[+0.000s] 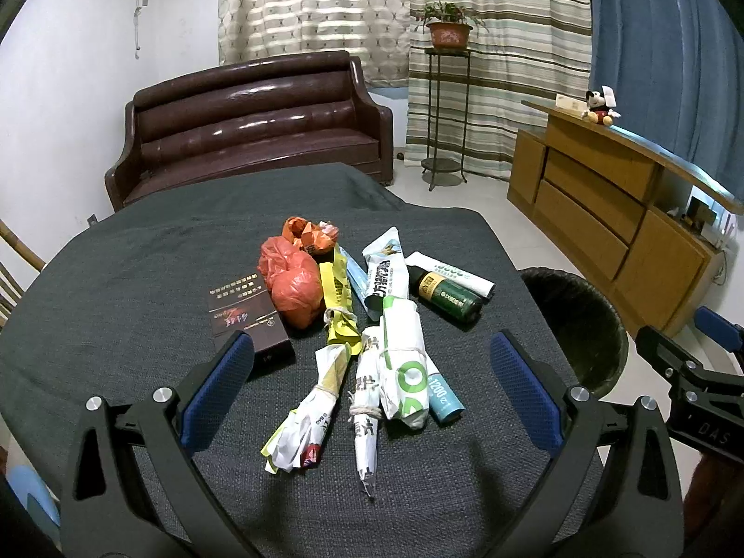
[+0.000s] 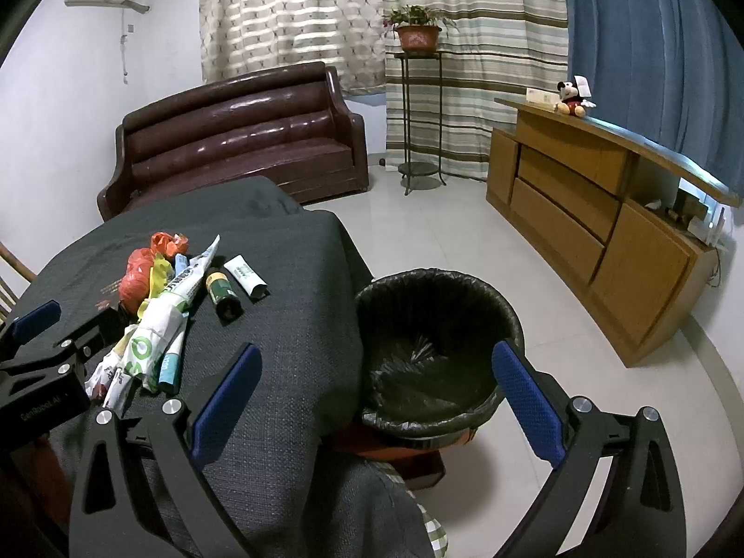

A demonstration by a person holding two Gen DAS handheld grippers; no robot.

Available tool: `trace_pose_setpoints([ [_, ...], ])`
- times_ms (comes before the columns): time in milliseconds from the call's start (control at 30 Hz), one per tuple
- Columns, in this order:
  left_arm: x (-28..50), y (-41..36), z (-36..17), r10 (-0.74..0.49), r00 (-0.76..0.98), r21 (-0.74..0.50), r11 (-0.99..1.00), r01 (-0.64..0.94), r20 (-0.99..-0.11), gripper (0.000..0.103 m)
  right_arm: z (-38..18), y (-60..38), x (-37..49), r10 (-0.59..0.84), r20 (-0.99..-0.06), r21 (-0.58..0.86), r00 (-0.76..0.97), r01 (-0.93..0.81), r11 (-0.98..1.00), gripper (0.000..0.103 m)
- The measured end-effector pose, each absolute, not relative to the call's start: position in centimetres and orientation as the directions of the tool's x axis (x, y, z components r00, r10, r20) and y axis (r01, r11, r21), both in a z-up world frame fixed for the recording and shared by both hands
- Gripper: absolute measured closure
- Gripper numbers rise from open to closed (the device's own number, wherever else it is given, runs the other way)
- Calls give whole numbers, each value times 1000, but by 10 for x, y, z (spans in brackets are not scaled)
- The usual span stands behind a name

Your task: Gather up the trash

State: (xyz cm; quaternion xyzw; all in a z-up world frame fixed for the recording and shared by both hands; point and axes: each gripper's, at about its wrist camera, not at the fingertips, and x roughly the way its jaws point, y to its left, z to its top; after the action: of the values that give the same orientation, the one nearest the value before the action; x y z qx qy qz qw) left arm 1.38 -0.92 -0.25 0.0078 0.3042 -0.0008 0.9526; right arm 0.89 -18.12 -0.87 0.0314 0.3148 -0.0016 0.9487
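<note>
Matt woven tablecloth, glossy leather sofa, crinkled plastic bin liner

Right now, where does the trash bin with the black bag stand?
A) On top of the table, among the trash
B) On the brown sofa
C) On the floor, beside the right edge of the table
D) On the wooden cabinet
C: the right wrist view shows the trash bin low beside the table, below its top, with the trash pile up on the cloth.

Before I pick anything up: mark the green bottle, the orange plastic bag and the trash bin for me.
green bottle [image 1: 453, 298], left wrist view, on its dark green label.
orange plastic bag [image 1: 290, 286], left wrist view, on the crumpled bulge at its middle.
trash bin [image 2: 483, 286], right wrist view, on the far rim of its black liner.
</note>
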Motion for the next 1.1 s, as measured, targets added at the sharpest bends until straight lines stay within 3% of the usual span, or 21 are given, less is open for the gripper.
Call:
trace_pose_setpoints([
  [733, 12, 15, -13, 14, 808, 15, 1000, -7, -589, 10, -5, -182, 7, 6, -582, 44, 813, 24, 999, 8],
  [800, 12, 16, -14, 18, 808, 18, 1000, -8, -590, 10, -4, -181, 7, 9, -583, 45, 812, 21, 999, 11],
  [867, 13, 12, -11, 18, 805, 19, 1000, -8, -592, 10, -5, -180, 7, 7, -588, 43, 809, 22, 999, 31],
  [900, 12, 17, -13, 21, 804, 25, 1000, -7, -595, 11, -6, -180, 8, 7, -595, 41, 804, 22, 999, 35],
  [967, 9, 19, -12, 29, 801, 33, 999, -12, -598, 16, -9, -179, 10, 18, -608, 49, 794, 15, 999, 35],
  [1100, 8, 41, -21, 57, 780, 38, 998, -43, -623, 17, -14, -176, 10, 27, -618, 52, 786, 7, 999, 35],
])
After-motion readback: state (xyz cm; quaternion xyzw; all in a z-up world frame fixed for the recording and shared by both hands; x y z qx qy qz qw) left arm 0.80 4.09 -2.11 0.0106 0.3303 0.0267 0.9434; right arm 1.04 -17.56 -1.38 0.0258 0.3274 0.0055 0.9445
